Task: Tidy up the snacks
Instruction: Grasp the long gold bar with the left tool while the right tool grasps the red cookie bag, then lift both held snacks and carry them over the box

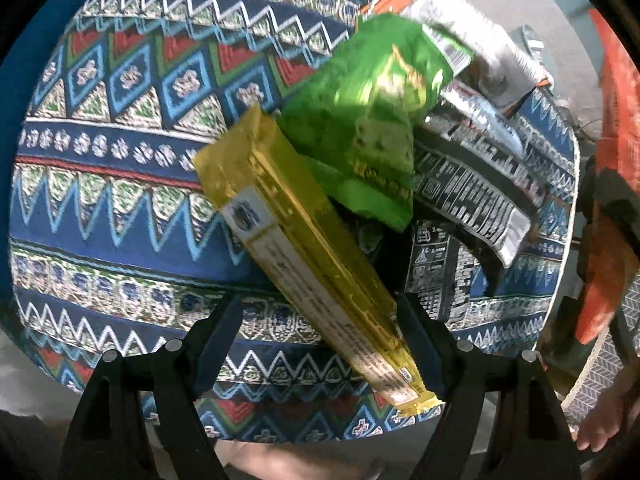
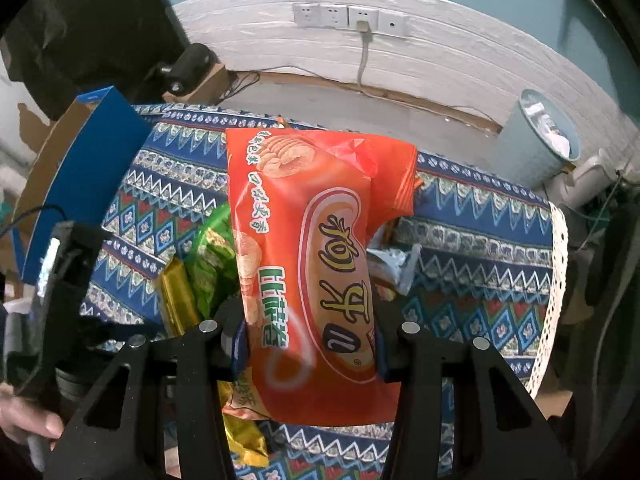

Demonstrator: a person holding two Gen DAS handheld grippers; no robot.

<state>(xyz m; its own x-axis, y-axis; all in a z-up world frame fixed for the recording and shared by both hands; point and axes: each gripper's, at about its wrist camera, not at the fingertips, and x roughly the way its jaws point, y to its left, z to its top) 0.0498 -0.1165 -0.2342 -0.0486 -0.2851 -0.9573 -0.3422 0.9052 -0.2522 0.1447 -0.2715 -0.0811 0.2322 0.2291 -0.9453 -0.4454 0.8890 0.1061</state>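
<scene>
A blue patterned tablecloth (image 1: 120, 184) covers the table, with a white wall and a row of sockets (image 2: 350, 19) behind it that only the right wrist view shows. That view has the right gripper (image 2: 310, 354) clamped on an orange snack bag (image 2: 316, 264) lifted above the cloth. The left wrist view alone shows the left gripper (image 1: 320, 344) with jaws apart around a yellow packet (image 1: 304, 248), which lies beside a green bag (image 1: 368, 120) and black-and-white wrappers (image 1: 472, 196).
</scene>
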